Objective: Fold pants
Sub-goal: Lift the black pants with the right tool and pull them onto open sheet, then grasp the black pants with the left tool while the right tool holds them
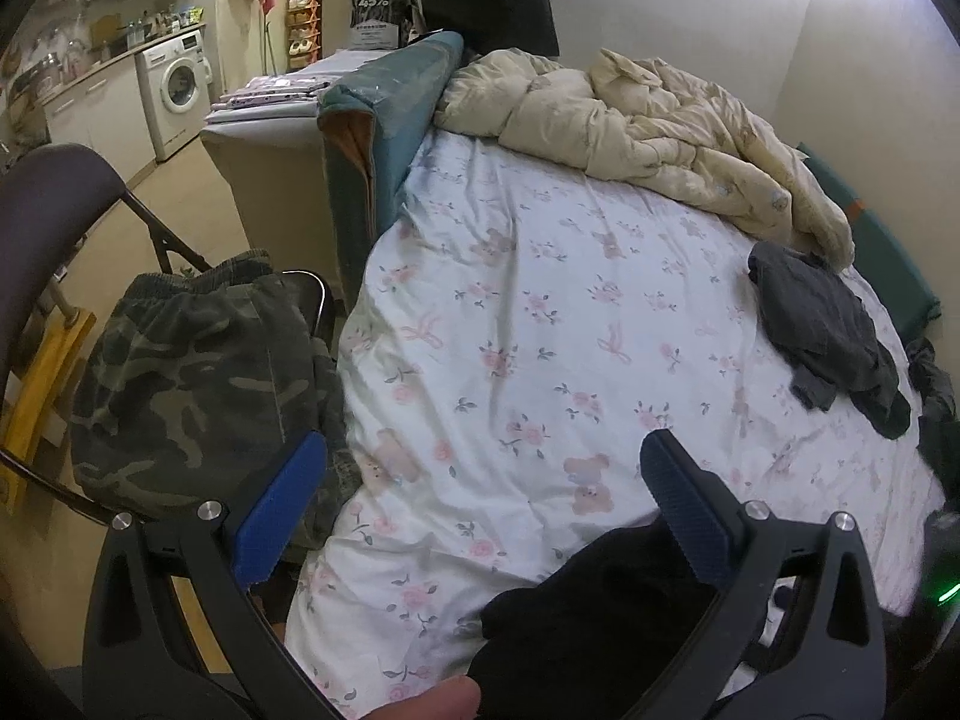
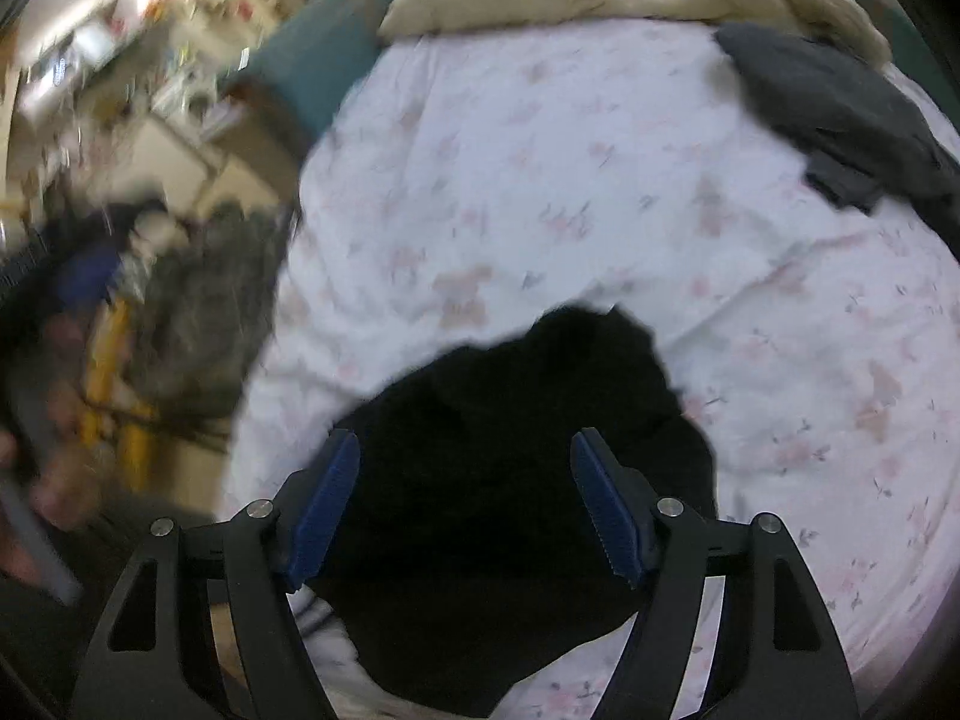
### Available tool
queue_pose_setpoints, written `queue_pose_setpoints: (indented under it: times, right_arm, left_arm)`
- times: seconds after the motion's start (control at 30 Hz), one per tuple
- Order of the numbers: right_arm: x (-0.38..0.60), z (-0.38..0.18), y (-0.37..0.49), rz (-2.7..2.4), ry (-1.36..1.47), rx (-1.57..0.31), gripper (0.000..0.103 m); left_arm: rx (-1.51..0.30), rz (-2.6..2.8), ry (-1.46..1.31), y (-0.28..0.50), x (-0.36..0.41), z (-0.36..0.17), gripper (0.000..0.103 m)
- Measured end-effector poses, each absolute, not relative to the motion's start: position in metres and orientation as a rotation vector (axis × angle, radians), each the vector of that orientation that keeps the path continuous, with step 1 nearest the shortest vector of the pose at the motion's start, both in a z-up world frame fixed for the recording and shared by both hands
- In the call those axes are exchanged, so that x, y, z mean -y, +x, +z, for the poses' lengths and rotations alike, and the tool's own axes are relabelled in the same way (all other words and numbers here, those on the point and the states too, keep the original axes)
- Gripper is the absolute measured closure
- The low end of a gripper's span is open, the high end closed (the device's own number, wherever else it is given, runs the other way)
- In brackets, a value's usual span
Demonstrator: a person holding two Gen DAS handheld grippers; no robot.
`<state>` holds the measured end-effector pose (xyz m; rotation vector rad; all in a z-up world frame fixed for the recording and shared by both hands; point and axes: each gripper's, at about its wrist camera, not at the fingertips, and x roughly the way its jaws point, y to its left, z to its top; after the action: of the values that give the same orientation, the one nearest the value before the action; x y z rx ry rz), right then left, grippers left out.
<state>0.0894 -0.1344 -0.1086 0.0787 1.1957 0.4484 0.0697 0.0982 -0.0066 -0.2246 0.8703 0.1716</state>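
A black pair of pants (image 2: 510,420) lies crumpled on the floral bed sheet (image 2: 540,150) near the bed's front edge. My right gripper (image 2: 465,438) hovers over it with its jaws wide apart. The dark cloth shows between the blue pads (image 2: 327,510) and they do not press on it. In the left wrist view the same black pants (image 1: 600,618) sit low, beside the right finger. My left gripper (image 1: 486,441) stands open over bare sheet, with nothing in it.
Camouflage pants (image 1: 192,372) rest folded on a chair (image 1: 42,204) left of the bed. A dark grey garment (image 1: 822,330) lies at the bed's right, below a cream quilt (image 1: 660,120). A teal headboard (image 1: 384,120) stands at the far left corner.
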Motion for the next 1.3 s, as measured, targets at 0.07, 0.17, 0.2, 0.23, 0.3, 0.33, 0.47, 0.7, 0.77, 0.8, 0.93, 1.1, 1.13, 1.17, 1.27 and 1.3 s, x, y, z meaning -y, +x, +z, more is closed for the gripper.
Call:
queue_pose_setpoints:
  times: [0.07, 0.17, 0.2, 0.23, 0.3, 0.33, 0.47, 0.7, 0.77, 0.8, 0.93, 1.1, 1.13, 1.17, 1.27, 1.3]
  right_arm:
    - [0.130, -0.132, 0.091, 0.404, 0.023, -1.230, 0.028]
    - [0.144, -0.168, 0.103, 0.333, 0.113, -1.320, 0.028]
    - [0.154, -0.176, 0.108, 0.325, 0.187, -1.333, 0.028]
    - [0.164, -0.176, 0.111, 0.314, 0.253, -1.322, 0.028]
    - [0.180, -0.170, 0.116, 0.309, 0.334, -1.278, 0.028]
    - [0.189, -0.163, 0.121, 0.302, 0.346, -1.252, 0.028]
    - [0.207, -0.143, 0.139, 0.267, 0.188, -1.188, 0.028]
    - [0.236, -0.153, 0.148, 0.337, 0.156, -1.171, 0.028]
    - [0.244, -0.166, 0.149, 0.315, 0.228, -1.217, 0.028]
    - [0.246, -0.167, 0.150, 0.314, 0.252, -1.216, 0.028]
    - [0.235, -0.158, 0.153, 0.372, 0.198, -1.170, 0.028]
    - [0.237, -0.169, 0.157, 0.402, 0.206, -1.209, 0.028]
    - [0.236, -0.173, 0.159, 0.405, 0.202, -1.220, 0.028]
    - [0.236, -0.177, 0.161, 0.400, 0.195, -1.232, 0.028]
    - [0.231, -0.192, 0.169, 0.390, 0.163, -1.272, 0.028]
    - [0.229, -0.196, 0.171, 0.388, 0.165, -1.272, 0.028]
  left_arm:
    - [-0.879, 0.181, -0.224, 0.068, -0.101, -0.009, 0.000]
    - [-0.901, 0.191, -0.214, 0.064, -0.106, -0.016, 0.000]
    - [-0.915, 0.185, -0.205, 0.064, -0.106, -0.019, 0.000]
    - [-0.938, 0.173, -0.189, 0.065, -0.105, -0.024, 0.000]
    - [-1.007, 0.139, -0.153, 0.068, -0.100, -0.037, 0.000]
    - [-1.055, 0.115, -0.140, 0.070, -0.096, -0.046, 0.000]
    - [-1.259, -0.030, -0.127, 0.073, -0.071, -0.091, 0.000]
    - [-1.406, -0.214, 0.012, 0.066, -0.016, -0.138, 0.015]
    - [-1.395, -0.258, 0.097, 0.063, 0.001, -0.143, 0.016]
    - [-1.383, -0.284, 0.160, 0.061, 0.013, -0.146, 0.016]
    - [-1.353, -0.319, 0.363, 0.063, 0.035, -0.156, 0.016]
    - [-1.355, -0.362, 0.302, 0.079, 0.031, -0.155, 0.042]
    - [-1.358, -0.369, 0.280, 0.081, 0.030, -0.155, 0.047]
    - [-1.363, -0.370, 0.270, 0.083, 0.031, -0.158, 0.059]
    - [-1.353, -0.361, 0.287, 0.083, 0.035, -0.162, 0.092]
    - [-1.357, -0.367, 0.277, 0.082, 0.035, -0.161, 0.093]
